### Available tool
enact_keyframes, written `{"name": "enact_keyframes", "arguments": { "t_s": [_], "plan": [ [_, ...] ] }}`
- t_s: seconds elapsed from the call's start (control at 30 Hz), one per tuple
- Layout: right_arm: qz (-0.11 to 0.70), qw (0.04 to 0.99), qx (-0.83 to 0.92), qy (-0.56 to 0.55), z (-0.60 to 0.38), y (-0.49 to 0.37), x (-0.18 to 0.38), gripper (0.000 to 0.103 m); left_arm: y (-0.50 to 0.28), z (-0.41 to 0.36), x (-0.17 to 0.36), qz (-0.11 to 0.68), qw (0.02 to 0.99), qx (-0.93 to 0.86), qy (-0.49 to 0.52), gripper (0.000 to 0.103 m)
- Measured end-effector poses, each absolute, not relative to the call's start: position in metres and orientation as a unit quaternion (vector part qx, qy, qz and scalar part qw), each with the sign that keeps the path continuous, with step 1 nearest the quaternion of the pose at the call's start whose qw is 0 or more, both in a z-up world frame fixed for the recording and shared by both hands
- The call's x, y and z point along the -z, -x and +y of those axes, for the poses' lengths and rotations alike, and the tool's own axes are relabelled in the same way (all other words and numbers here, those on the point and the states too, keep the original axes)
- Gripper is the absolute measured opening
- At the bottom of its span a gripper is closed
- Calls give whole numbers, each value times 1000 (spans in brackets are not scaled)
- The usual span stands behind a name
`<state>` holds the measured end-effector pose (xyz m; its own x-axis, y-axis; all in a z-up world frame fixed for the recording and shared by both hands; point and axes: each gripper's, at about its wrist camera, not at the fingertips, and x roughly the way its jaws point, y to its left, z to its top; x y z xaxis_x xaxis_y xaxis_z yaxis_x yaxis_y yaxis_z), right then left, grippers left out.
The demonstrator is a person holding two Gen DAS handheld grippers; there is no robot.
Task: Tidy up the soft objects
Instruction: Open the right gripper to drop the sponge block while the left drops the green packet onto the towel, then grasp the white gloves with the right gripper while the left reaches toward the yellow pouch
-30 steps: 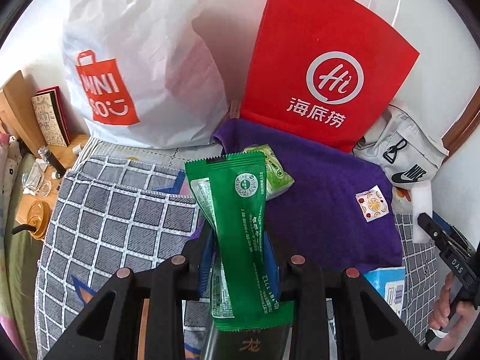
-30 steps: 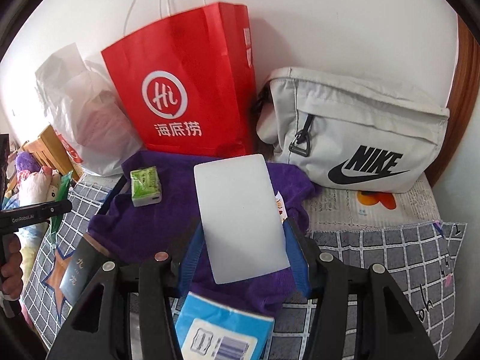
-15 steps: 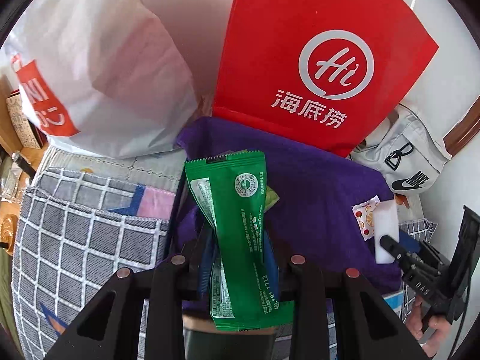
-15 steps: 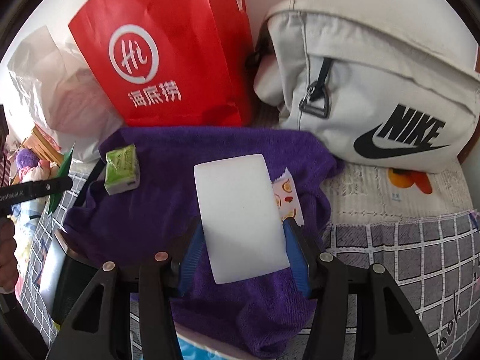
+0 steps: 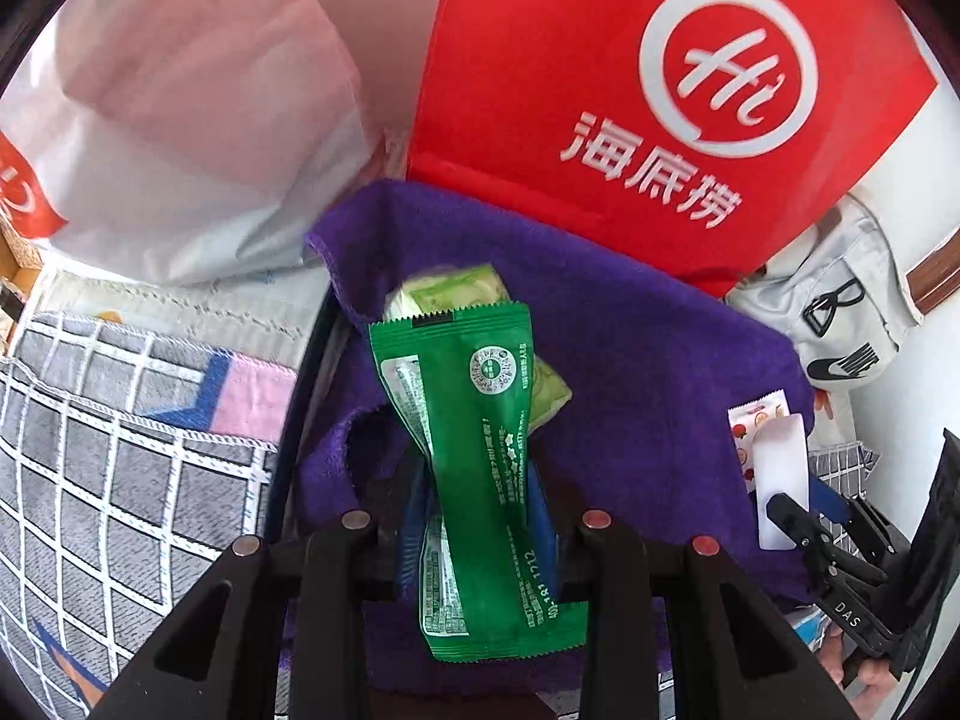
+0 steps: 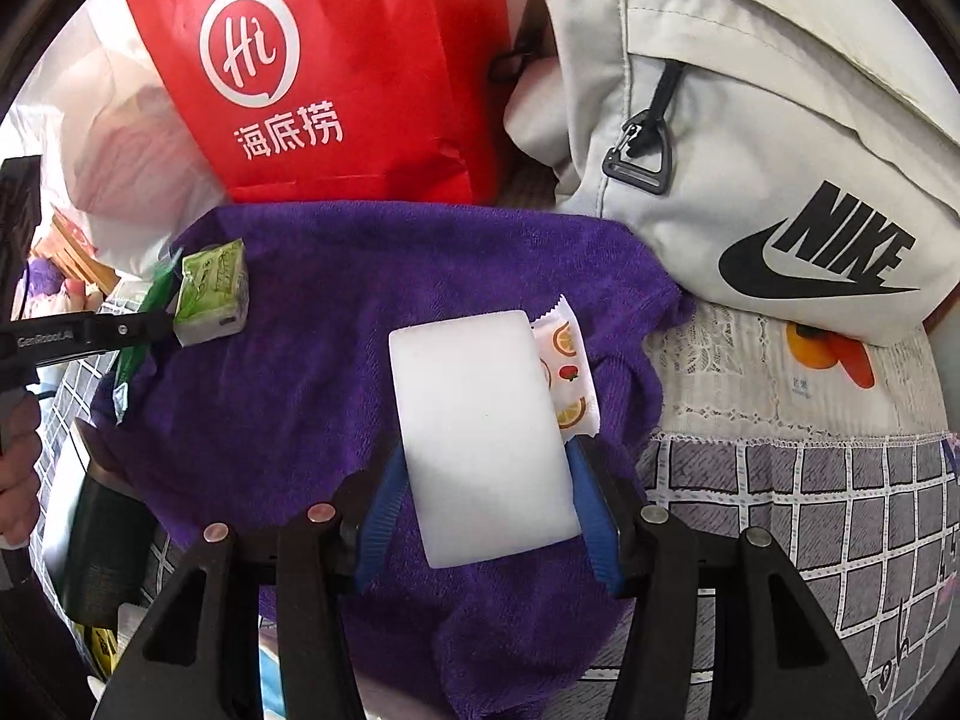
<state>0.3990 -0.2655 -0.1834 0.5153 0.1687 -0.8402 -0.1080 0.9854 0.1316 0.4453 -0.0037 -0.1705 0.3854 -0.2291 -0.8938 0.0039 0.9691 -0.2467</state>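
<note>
Left claw (image 5: 474,516) clamped on a green sachet (image 5: 474,468), held above the purple towel (image 5: 630,372), with the pale-green tissue pack (image 6: 213,291) just beyond its tip. Right claw (image 6: 489,510) clamped on a white sponge block (image 6: 480,432), over the towel's right part, overlapping a fruit-printed packet (image 6: 570,378). Red paper bag (image 6: 324,66) stands behind the towel.

Black plastic left tool (image 5: 474,516) with 2 wide angular arms, triangular cut-outs, 4 round metal screw heads across the front. Ribbed blue pads (image 5: 414,516) lining the inner faces. Same build on the right tool (image 6: 486,516): black arms, 4 silver screws, blue ribbed pads (image 6: 384,510). White lettering along the side of each.
</note>
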Motion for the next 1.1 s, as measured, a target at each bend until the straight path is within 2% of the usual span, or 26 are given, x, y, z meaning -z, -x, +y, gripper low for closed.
{"name": "enact_keyframes", "arguments": {
  "t_s": [0.1,0.23,0.27,0.3,0.33,0.53,0.7,0.93,1.1],
  "plan": [
    [483,871,-85,-26,-261,-400,184,56,-446,-5,175,550,826,71,101,32],
    [468,877,-107,-33,-259,-397,180,72,-449,-9,178,558,820,72,103,36],
    [465,878,-106,-34,-259,-396,179,78,-448,-9,178,561,818,69,105,49],
    [462,880,-104,-35,-259,-396,177,81,-448,-9,178,565,816,64,106,68],
    [459,881,-104,-36,-260,-396,176,82,-448,-9,177,564,817,60,104,72],
    [449,887,-102,-26,-263,-388,165,82,-434,-4,159,551,827,60,99,72],
    [435,893,-94,-73,-274,-372,148,82,-411,3,138,537,837,52,95,72],
    [416,895,-112,-114,-268,-324,117,82,-365,26,108,512,853,44,95,72],
    [416,899,-108,-90,-241,-282,105,82,-326,40,103,509,854,44,98,72]
  ]
}}
